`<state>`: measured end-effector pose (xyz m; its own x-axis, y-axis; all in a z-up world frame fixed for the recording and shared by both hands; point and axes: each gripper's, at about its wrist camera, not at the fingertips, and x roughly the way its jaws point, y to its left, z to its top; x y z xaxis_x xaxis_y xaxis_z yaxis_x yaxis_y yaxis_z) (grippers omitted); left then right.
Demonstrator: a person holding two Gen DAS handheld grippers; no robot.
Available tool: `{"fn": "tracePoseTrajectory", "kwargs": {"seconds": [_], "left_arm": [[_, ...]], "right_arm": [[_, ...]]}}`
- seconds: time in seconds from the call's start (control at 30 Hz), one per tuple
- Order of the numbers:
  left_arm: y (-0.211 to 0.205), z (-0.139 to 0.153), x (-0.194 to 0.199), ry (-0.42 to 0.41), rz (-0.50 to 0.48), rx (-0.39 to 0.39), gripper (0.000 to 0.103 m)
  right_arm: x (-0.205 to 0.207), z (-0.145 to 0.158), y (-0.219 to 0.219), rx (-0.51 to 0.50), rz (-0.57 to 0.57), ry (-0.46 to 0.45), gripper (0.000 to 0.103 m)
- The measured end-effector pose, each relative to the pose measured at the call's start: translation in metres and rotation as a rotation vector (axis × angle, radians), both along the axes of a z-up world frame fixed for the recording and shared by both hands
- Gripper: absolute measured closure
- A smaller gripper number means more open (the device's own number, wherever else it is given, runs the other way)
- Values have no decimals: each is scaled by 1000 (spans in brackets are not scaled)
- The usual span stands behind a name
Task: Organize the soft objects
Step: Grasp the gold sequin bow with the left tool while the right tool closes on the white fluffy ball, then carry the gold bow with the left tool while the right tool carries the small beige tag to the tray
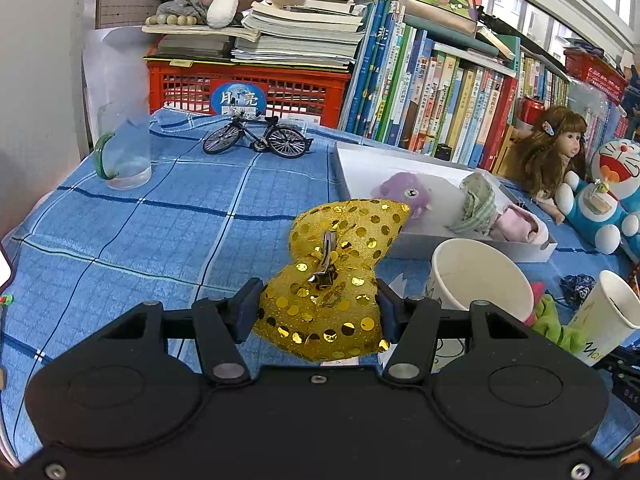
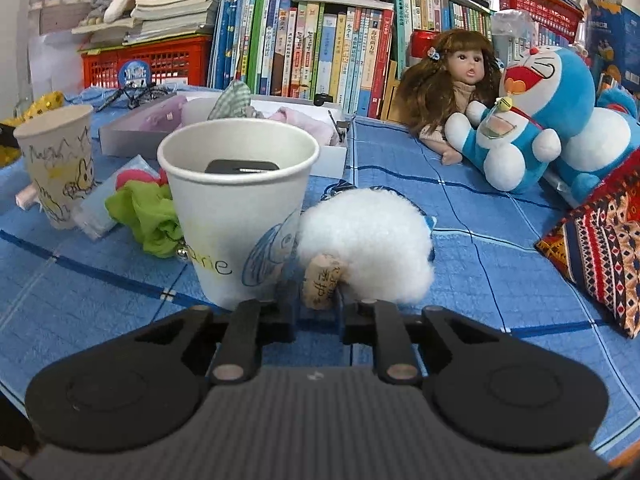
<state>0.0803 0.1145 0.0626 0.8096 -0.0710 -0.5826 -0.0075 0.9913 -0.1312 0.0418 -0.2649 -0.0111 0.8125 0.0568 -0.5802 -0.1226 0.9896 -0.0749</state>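
Observation:
My left gripper (image 1: 318, 312) is shut on a gold sequin bow (image 1: 340, 272) with a metal clip, held above the blue checked cloth. Beyond it a white box (image 1: 360, 168) holds a purple plush (image 1: 406, 192), a green striped cloth (image 1: 476, 200) and a pink cloth (image 1: 520, 226). My right gripper (image 2: 318, 316) is low over the cloth with a narrow gap between its fingers; a cork (image 2: 322, 286) lies right at that gap and whether it is gripped is unclear. A white fluffy pompom (image 2: 368, 240) sits just behind the cork.
Paper cups (image 2: 240, 200) (image 2: 60, 164) stand left of the pompom, with a green cloth (image 2: 148, 212) between them. A doll (image 2: 452, 80) and Doraemon plush (image 2: 536, 120) sit at the right before a row of books. A toy bicycle (image 1: 256, 138) and glass mug (image 1: 126, 152) stand far left.

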Motion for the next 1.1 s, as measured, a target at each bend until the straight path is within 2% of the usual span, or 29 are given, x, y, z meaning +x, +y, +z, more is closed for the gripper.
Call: {"fn": "tracePoseTrajectory", "kwargs": {"seconds": [0.17, 0.33, 0.47, 0.63, 0.73, 0.87, 1.0, 1.1], "left_arm": [[-2, 6, 9, 4, -16, -2, 47], [-7, 20, 24, 23, -55, 8, 47], [-16, 36, 41, 33, -88, 15, 47], [-27, 57, 70, 68, -133, -17, 47], [-37, 64, 90, 102, -159, -17, 47], [-50, 64, 114, 188, -208, -36, 47], [-60, 57, 144, 301, -248, -63, 47], [-68, 50, 161, 352, -275, -55, 47]], "right_arm": [[-14, 14, -3, -20, 23, -17, 82], [-20, 43, -18, -10, 10, -51, 82], [-5, 69, -33, 11, 5, -70, 82], [32, 100, -41, 53, 37, -54, 82], [58, 112, -37, 76, 73, -8, 82], [92, 118, -20, 95, 122, 70, 82], [132, 116, -4, 147, 130, 198, 82], [159, 107, 8, 176, 120, 288, 82]]}}
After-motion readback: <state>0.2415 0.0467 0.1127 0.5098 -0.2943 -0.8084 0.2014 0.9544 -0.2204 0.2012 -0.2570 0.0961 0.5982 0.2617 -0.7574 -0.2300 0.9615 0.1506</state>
